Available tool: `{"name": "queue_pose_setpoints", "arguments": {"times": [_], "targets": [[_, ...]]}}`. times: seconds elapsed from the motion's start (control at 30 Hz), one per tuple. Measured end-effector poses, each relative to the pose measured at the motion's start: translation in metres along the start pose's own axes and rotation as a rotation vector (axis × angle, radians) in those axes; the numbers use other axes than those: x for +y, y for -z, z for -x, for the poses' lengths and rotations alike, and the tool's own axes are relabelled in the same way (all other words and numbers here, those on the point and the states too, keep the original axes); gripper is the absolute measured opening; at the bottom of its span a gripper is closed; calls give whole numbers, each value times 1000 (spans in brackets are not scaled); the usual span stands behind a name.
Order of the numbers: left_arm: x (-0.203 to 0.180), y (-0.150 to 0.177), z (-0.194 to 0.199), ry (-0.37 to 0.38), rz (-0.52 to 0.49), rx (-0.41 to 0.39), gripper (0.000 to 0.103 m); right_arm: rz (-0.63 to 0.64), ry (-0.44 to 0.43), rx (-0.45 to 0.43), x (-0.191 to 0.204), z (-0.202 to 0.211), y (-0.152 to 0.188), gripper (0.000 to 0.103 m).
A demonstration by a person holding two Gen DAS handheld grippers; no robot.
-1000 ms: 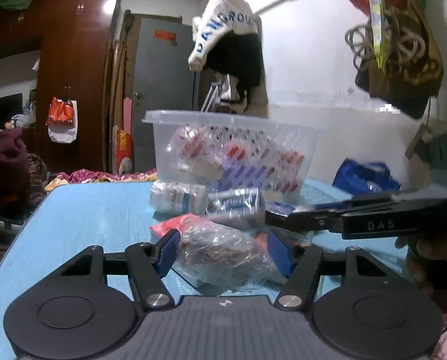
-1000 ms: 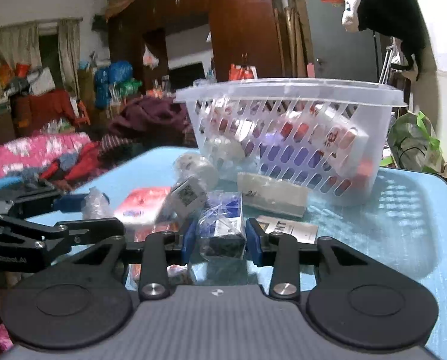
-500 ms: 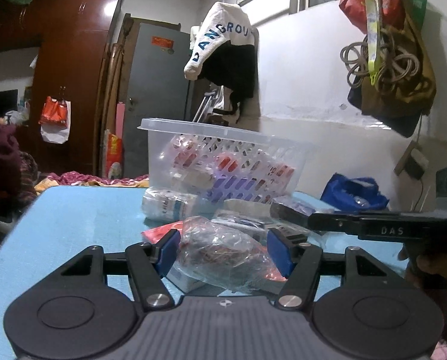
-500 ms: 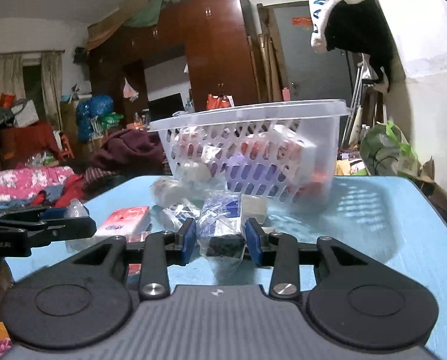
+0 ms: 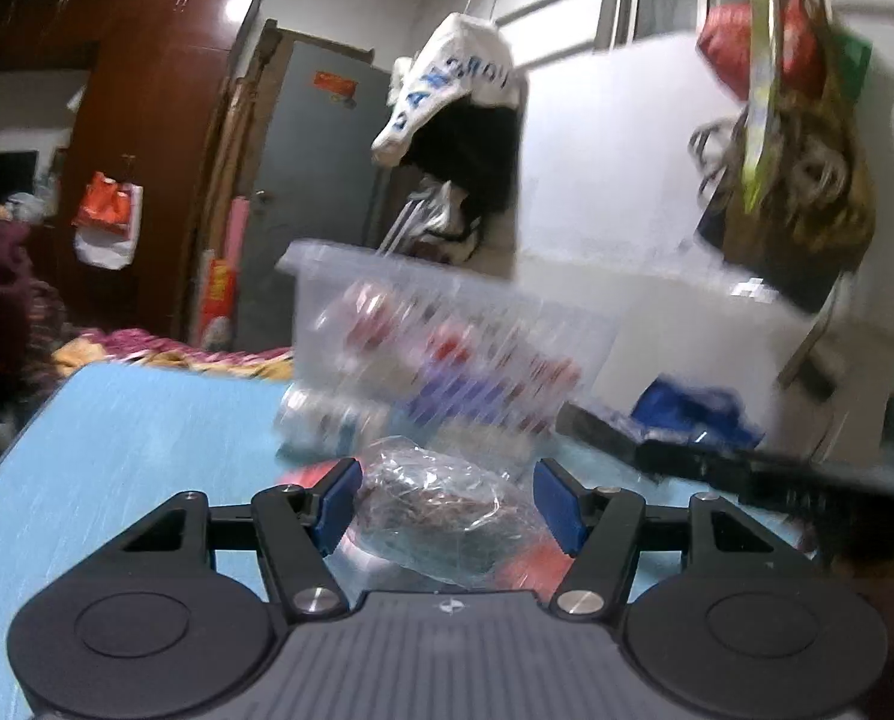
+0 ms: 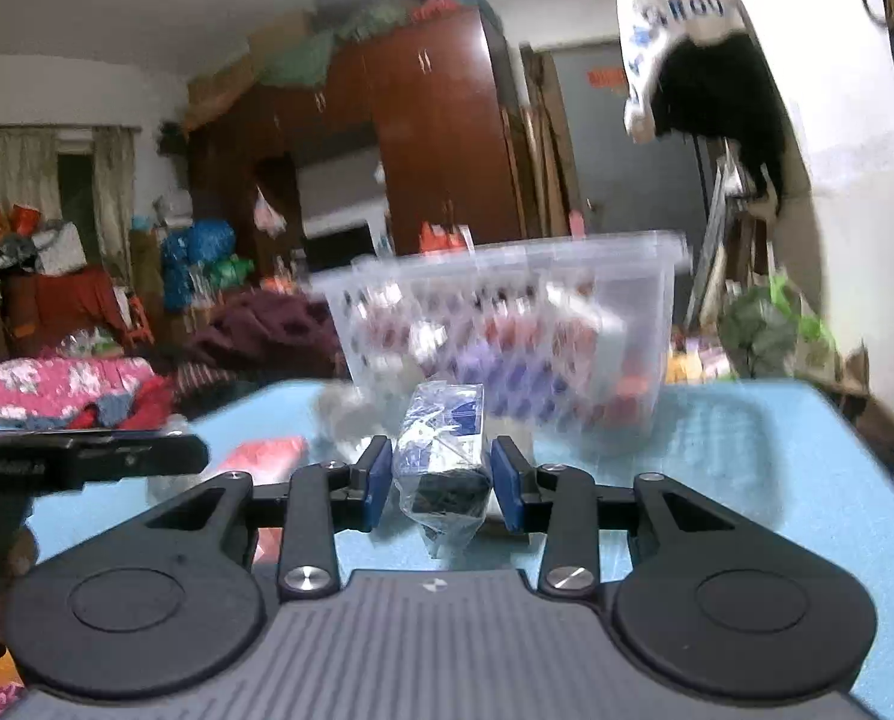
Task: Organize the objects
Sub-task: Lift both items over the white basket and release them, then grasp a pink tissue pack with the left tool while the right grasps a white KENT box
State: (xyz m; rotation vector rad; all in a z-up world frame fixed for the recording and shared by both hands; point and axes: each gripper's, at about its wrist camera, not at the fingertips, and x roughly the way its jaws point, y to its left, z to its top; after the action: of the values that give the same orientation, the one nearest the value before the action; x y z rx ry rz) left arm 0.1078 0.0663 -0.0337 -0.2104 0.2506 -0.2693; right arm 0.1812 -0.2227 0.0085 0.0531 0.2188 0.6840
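My left gripper is shut on a crumpled clear plastic bag with dark contents, held between the blue pads just above the blue table. My right gripper is shut on a blue and white packet in clear wrap, held up in front of the clear perforated basket. The same basket, with several red, white and purple packs inside, stands behind the bag in the left wrist view, blurred.
A red packet and a white roll lie on the table before the basket. The right tool's black body crosses the right side of the left wrist view. A white wall with hanging bags stands close on the right.
Both views have swung. The right gripper has carried its packet up off the clutter and toward the basket. The left view has rolled, with the bag still between its pads.
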Motion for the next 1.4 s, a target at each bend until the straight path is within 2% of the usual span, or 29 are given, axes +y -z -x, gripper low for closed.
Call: {"name": "queue_pose_setpoints", "arguments": {"times": [0.1,0.17,0.27,0.3,0.33,0.37,0.4,0.43,0.47,0.5,0.6,0.67,0.8,0.93,0.97,1.03,1.2,1.27,1.3,1.33,1.4], "targets": [[-3,-47,-10,33,-1,-63,67,38,0,-85,2,12,-32,40],[-5,-86,-32,46,-3,-77,67,70,18,-106,-1,5,-64,40],[-11,-137,-81,10,-39,-63,67,96,19,-118,-10,-21,-111,40],[-12,-148,-101,-1,-54,-30,67,114,33,-108,-12,-33,-124,40],[-11,-153,-119,-1,-61,1,71,129,41,-103,-13,-44,-131,41],[-9,-155,-135,-3,-61,24,88,144,42,-89,-16,-55,-136,43],[-5,-154,-150,-13,-51,55,97,150,43,-52,-19,-68,-139,58],[0,-151,-160,-23,-30,93,102,142,45,-22,-23,-78,-140,82],[5,-146,-166,-34,-1,129,102,135,55,-5,-25,-82,-138,90],[9,-140,-159,-28,9,121,102,132,74,0,-25,-79,-134,92],[9,-118,-115,5,-19,39,102,111,78,-77,-21,-42,-111,103],[7,-94,-82,-21,-46,35,103,105,90,-74,-18,-23,-90,103],[7,-51,-52,-161,-59,103,103,55,98,137,-17,-37,-44,103],[6,-22,-50,-264,-39,207,103,53,87,293,-7,-65,-21,103],[6,-18,-53,-272,-35,226,103,65,89,320,-4,-70,-21,103],[6,-12,-59,-277,-38,257,103,95,105,306,3,-70,-19,103],[7,-3,-73,-301,-11,345,103,89,108,382,1,-81,-16,102],[5,-1,-75,-318,-25,363,103,88,106,407,-1,-84,-16,94],[6,0,-77,-323,-25,372,103,90,105,433,-2,-87,-14,82],[7,1,-77,-325,-16,376,103,89,99,453,-2,-90,-13,77],[8,1,-76,-328,-6,373,103,93,93,456,-1,-89,-12,77]]}}
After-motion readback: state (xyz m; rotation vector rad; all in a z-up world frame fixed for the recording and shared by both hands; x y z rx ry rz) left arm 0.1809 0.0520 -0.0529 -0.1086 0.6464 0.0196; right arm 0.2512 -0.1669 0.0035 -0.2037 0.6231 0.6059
